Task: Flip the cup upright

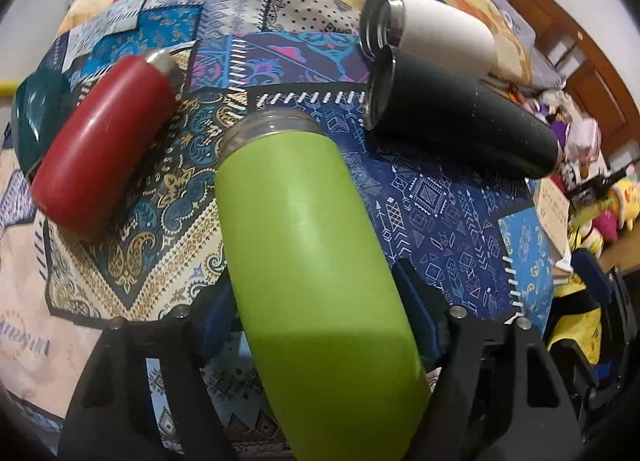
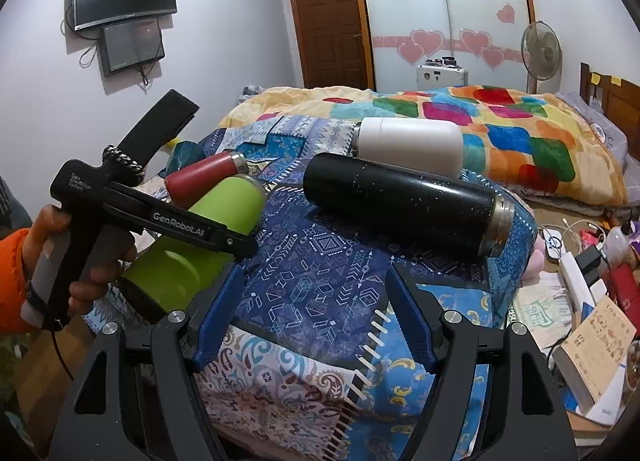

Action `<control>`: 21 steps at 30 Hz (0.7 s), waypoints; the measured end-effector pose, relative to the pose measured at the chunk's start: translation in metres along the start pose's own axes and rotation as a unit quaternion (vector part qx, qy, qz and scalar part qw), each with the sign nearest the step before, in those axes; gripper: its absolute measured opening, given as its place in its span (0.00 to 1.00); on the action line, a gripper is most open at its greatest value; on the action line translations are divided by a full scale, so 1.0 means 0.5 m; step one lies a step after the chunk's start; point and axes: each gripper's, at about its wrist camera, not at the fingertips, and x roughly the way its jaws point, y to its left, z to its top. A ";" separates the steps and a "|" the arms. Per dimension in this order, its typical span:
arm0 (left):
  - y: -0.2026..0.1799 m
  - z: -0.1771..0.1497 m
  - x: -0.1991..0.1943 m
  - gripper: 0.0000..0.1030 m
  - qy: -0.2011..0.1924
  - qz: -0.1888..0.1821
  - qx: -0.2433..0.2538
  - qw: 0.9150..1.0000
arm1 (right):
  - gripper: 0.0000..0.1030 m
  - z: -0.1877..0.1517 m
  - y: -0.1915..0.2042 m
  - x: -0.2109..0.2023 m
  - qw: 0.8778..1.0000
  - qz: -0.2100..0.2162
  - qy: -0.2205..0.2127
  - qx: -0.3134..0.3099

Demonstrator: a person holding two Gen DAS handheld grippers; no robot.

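Observation:
A green cup point(image 1: 312, 245) lies between the blue fingers of my left gripper point(image 1: 320, 301), which is shut on it; its open metal rim points away from the camera. In the right wrist view the green cup point(image 2: 200, 245) is held tilted above the patterned cloth by the left gripper point(image 2: 240, 243). A red cup point(image 1: 100, 145), a black cup point(image 1: 460, 113) and a white cup point(image 1: 440, 29) lie on their sides on the cloth. My right gripper point(image 2: 316, 309) is open and empty over the blue cloth, in front of the black cup point(image 2: 404, 205).
The patterned cloth point(image 2: 320, 253) covers a raised surface beside a bed with a colourful blanket point(image 2: 500, 121). Books and clutter point(image 2: 592, 301) lie on the floor at the right. A dark teal object point(image 1: 32, 117) sits behind the red cup.

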 end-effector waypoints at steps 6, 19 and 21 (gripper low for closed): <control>-0.011 -0.010 -0.037 0.64 -0.025 0.022 0.035 0.999 | 0.69 0.013 0.005 -0.007 1.000 0.006 -0.010 -0.001; -0.046 -0.067 -0.225 0.61 -0.173 0.039 0.088 0.980 | 0.69 0.044 0.033 -0.022 0.999 0.025 -0.039 -0.005; -0.049 -0.069 -0.246 0.61 -0.192 0.042 0.095 0.976 | 0.69 0.047 0.035 -0.022 0.999 0.025 -0.041 -0.007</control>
